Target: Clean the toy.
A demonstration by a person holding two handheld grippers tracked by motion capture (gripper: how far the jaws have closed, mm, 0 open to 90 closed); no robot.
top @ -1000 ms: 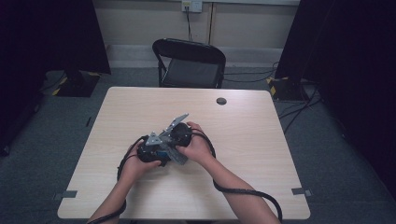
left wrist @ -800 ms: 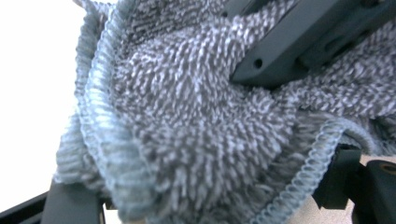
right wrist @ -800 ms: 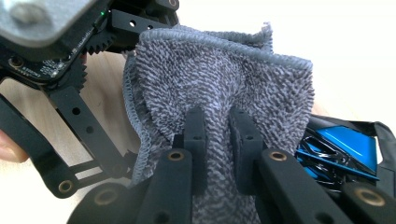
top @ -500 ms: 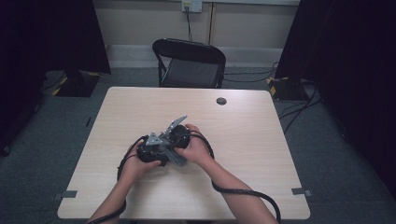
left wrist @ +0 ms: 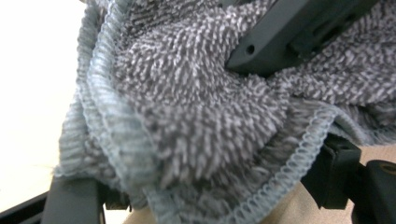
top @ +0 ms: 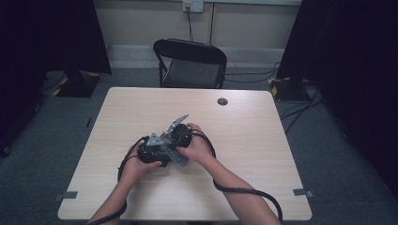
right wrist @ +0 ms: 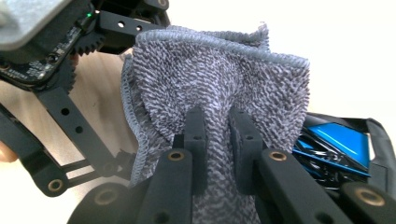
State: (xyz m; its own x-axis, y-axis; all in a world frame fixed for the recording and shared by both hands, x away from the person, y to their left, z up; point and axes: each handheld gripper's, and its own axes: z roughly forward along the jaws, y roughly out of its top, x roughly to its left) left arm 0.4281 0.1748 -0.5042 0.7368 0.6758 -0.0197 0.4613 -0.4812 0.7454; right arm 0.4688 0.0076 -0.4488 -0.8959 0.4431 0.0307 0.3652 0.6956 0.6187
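1. From the high view we see a person's two hands meeting near the middle of a light wooden table (top: 263, 140), each holding a gripper; the left gripper (top: 151, 152) and right gripper (top: 180, 136) sit pressed close together.
2. A grey three-cornered plate (top: 174, 123) rises at a tilt above the right gripper.
3. In the right gripper view, the right gripper (right wrist: 217, 135) has its two black jaws drawn nearly together, pinching a fold of grey terry cloth (right wrist: 219, 79) between the pads. The cloth fans out above the jaws, stitched hem running along its top edge.
4. In that same view, the other gripper's linkage and circuit board show at upper left, just beside the cloth's edge. A blue and black object (right wrist: 334, 144) lies behind the cloth at right; we cannot tell what it is.
5. In the left gripper view, the cloth (left wrist: 187, 107) bunches up close to the lens, its pale blue hem looping along the lower edge.
6. The left gripper (left wrist: 205, 196) has its jaws set wide, one at lower left, one at lower right, with the bunched cloth lying between them. We cannot tell whether its pads press on the cloth.
7. A black chair (top: 190, 63) stands beyond the table's far edge; a small dark round thing (top: 222, 101) lies on the table near that edge, well apart from the hands.
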